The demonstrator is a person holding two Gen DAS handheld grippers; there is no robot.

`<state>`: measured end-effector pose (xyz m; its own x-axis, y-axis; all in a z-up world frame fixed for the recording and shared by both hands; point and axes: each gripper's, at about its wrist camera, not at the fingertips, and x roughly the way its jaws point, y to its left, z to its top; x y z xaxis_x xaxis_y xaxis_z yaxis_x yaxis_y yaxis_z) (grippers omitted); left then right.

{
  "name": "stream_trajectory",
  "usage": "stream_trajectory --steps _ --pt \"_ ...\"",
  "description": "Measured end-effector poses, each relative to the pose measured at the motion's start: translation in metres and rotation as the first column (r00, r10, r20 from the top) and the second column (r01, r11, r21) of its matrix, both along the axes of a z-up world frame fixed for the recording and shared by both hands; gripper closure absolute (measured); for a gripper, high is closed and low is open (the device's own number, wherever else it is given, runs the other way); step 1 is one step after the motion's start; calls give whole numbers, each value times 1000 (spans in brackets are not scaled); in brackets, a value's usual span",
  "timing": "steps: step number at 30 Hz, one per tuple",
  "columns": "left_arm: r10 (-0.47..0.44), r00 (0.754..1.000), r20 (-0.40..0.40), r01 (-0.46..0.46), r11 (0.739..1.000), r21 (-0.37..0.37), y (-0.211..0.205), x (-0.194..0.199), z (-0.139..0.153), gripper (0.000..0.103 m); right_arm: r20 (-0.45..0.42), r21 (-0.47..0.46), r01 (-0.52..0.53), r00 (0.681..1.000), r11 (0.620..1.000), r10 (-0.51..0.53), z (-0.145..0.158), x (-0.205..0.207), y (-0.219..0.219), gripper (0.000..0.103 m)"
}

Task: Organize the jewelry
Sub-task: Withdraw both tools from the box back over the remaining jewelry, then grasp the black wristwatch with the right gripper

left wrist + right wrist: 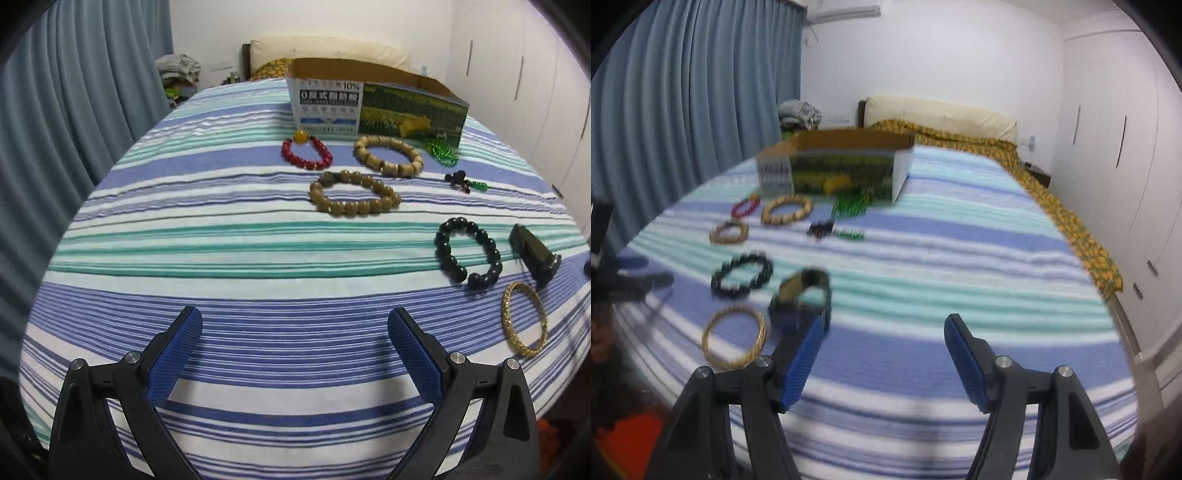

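Note:
Jewelry lies on a striped bed: a red bead bracelet [306, 152], a light wooden bracelet [388, 155], a brown bead bracelet [354, 194], green beads [441, 149], a dark-and-green charm [466, 182], a black bead bracelet [467, 255], a dark watch [533, 254] and a gold bangle [524, 323]. An open cardboard box [376, 107] stands behind them. My left gripper [295, 332] is open and empty, short of the jewelry. My right gripper [886, 332] is open and empty; its left finger is beside the watch [801, 295] and gold bangle [734, 338].
Blue curtains [74, 92] hang on the left. A cream pillow [942, 114] and a yellow patterned blanket [1067, 218] lie at the bed's head and right side. White wardrobe doors [1108, 147] stand on the right. The left gripper [631, 280] shows at the right wrist view's left edge.

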<state>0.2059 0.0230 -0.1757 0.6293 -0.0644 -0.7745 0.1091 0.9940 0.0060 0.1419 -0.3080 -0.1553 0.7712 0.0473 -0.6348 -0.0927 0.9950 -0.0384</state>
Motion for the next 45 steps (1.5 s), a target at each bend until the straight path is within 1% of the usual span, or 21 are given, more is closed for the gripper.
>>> stream_trajectory --steps 2,3,8,10,13,16,21,37,45 --pt "-4 1000 -29 3 1000 -11 -3 3 -7 2 -15 -5 13 1000 1000 -13 -11 -1 0 33" --pt "-1 1000 -30 1 1000 -6 -2 3 -8 2 -28 1 21 999 1000 -21 -17 1 0 33" --pt "17 1000 0 -17 1000 -9 1 -2 -9 0 -68 30 44 997 999 -42 -37 7 1 33" --pt "24 1000 9 -23 1000 -6 1 -4 -9 0 -77 25 49 996 998 -47 -42 8 4 33" --pt "27 1000 6 -27 1000 -8 0 -3 -9 0 -61 -1 53 997 999 -53 -44 6 9 32" --pt "28 1000 10 -28 1000 -8 0 -3 -10 0 -52 7 59 997 998 -58 -46 6 7 30" --pt "32 999 17 -32 999 -8 0 -5 -10 0 -41 3 59 997 998 -59 -46 6 8 30" --pt "55 998 27 -55 998 -9 0 -7 -9 0 -65 1 87 994 996 -87 -45 9 10 28" --pt "62 998 12 -62 998 -4 -1 -6 -9 0 -80 -1 88 993 996 -88 -44 10 9 28"
